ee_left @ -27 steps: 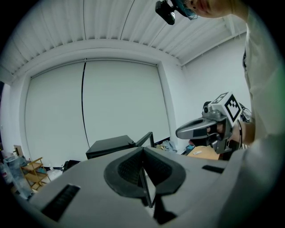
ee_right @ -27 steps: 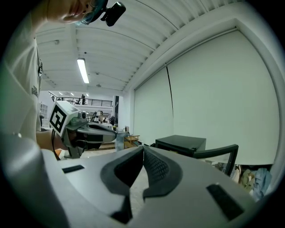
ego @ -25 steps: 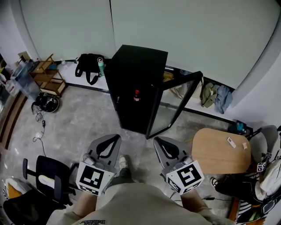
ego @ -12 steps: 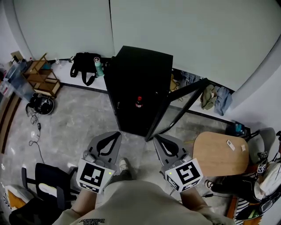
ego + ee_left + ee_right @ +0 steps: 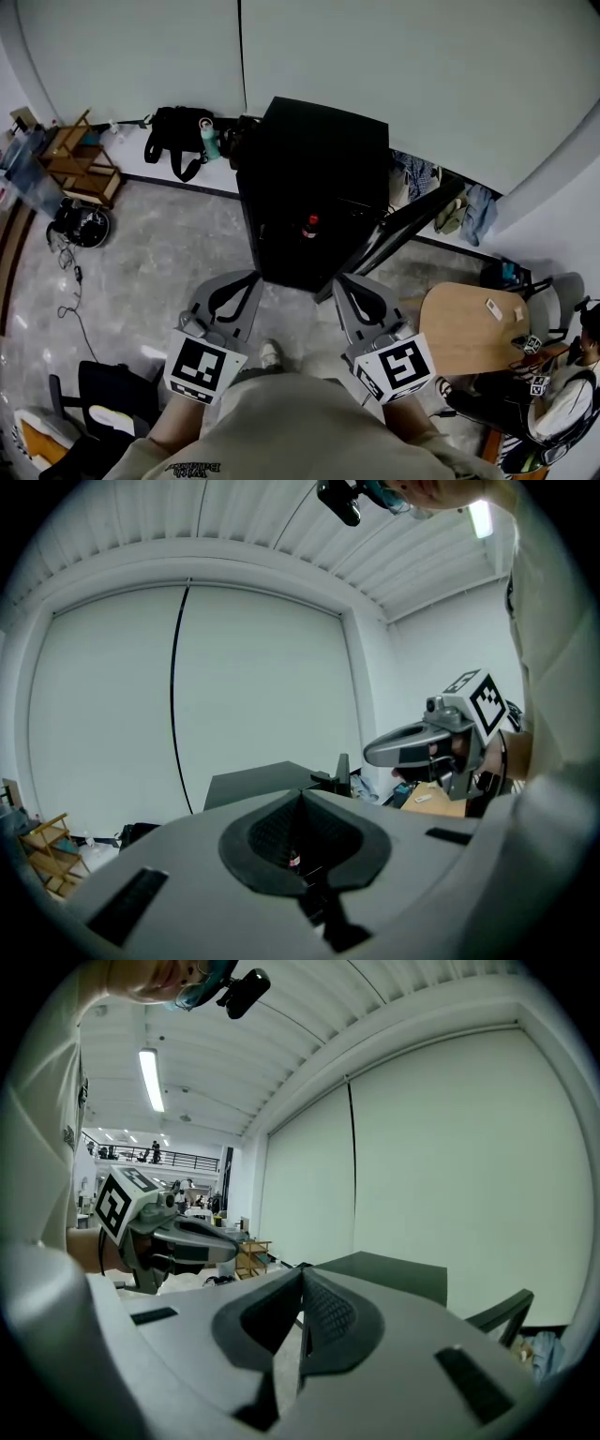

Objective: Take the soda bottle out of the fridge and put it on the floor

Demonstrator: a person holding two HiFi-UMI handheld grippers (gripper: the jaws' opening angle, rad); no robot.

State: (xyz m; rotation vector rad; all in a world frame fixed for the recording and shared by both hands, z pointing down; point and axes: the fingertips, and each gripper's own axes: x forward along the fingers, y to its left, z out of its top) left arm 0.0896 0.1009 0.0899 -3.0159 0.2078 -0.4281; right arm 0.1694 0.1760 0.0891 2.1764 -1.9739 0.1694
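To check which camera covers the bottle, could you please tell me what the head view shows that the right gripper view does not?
Only the head view: the soda bottle inside the black fridge, and the round wooden table. Only the right gripper view: the ceiling light and a close look at the shut jaws of the right gripper. Both: the fridge, its open door and the left gripper.
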